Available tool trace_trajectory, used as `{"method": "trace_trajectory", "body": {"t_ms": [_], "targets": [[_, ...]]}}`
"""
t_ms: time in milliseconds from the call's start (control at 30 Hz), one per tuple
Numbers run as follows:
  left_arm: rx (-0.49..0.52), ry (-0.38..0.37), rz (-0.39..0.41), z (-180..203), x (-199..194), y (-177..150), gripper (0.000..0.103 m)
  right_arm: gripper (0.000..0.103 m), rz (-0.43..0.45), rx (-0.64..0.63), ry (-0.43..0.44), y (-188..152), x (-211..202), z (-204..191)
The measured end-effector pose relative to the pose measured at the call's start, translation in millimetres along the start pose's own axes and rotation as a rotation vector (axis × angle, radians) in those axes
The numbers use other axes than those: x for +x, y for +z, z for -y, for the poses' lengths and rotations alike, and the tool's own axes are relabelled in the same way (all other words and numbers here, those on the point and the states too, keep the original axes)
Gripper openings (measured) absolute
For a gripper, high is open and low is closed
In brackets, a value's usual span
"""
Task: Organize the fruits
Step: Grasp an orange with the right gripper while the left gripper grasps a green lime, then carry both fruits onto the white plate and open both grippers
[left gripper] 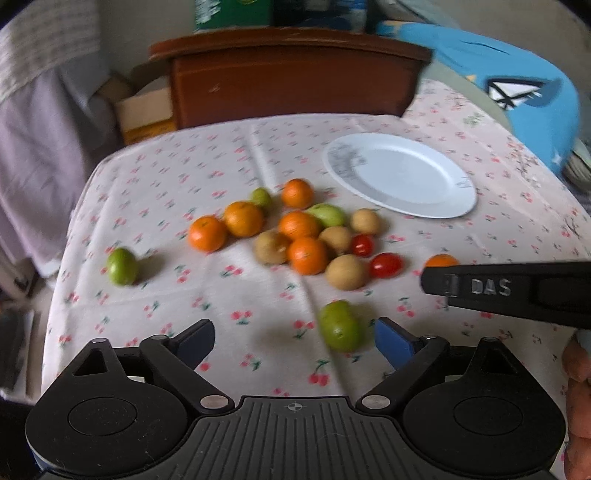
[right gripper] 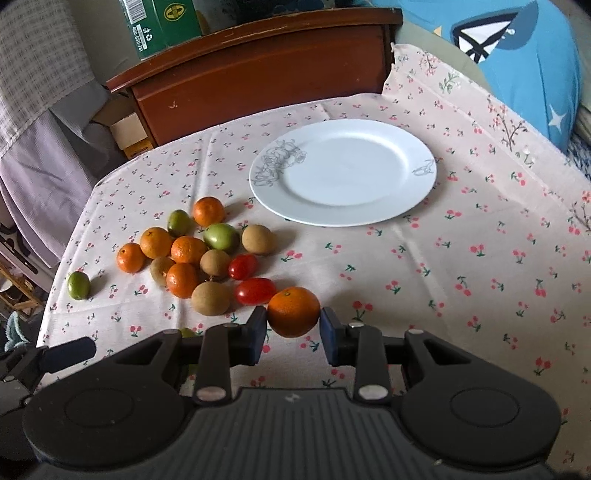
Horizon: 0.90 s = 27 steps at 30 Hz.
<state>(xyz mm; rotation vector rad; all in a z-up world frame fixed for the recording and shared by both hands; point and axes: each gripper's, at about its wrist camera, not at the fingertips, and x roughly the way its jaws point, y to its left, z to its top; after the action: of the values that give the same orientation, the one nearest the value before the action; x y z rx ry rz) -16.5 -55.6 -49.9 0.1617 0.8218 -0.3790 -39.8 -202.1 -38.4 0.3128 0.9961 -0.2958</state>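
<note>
Right gripper [right gripper: 293, 325] pinches an orange [right gripper: 293, 312] between its two blue pads, one pad touching each side of the fruit, which sits just at the near edge of the fruit cluster. Left gripper [left gripper: 293, 341] has its fingers spread wide with nothing between them; a green fruit [left gripper: 340, 325] lies on the cloth [left gripper: 221, 155] just inside its right finger.

Beyond the held orange, touching or nearly touching it, is a red tomato [right gripper: 255, 291], with a second tomato [right gripper: 242, 266] just behind that. A brown fruit [right gripper: 211, 298] sits left of the first tomato. Further back the cluster holds more oranges, brown fruits and two green ones, packed close and many touching. One green fruit [right gripper: 78, 285] lies apart at the far left of the bench.

Past the cluster and to the right stands a white plate [right gripper: 417, 162] with a grey drawing on its rim, bare of fruit, well apart from the held orange.

Behind the bench is a brown wooden cabinet [right gripper: 258, 77] with a green box [right gripper: 162, 26] on top, and a blue cushion [right gripper: 532, 74] lies at the far right.

In the left wrist view the right gripper's black finger reaches in from the right, partly hiding the held orange.
</note>
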Motion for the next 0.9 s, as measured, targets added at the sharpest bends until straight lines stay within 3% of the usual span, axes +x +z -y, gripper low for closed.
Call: {"method": "trace_trajectory", "body": {"t_ms": [67, 400, 700, 900], "targets": [[0.024, -0.001, 0.005, 5, 3, 1, 0.082, 0.031, 0.000, 0.007, -0.001, 1, -1, 1], [0.014, -0.087, -0.017, 9, 15, 0, 0.026, 0.031, -0.012, 0.015, -0.008, 0, 2, 3], [-0.145, -0.133, -0.020, -19, 9, 9, 0.025, 0.031, -0.016, 0.026, 0.005, 0, 3, 3], [-0.176, -0.111, 0.033, -31, -5, 23, 0.025, 0.031, -0.012, 0.043, 0.055, 2, -1, 3]]}}
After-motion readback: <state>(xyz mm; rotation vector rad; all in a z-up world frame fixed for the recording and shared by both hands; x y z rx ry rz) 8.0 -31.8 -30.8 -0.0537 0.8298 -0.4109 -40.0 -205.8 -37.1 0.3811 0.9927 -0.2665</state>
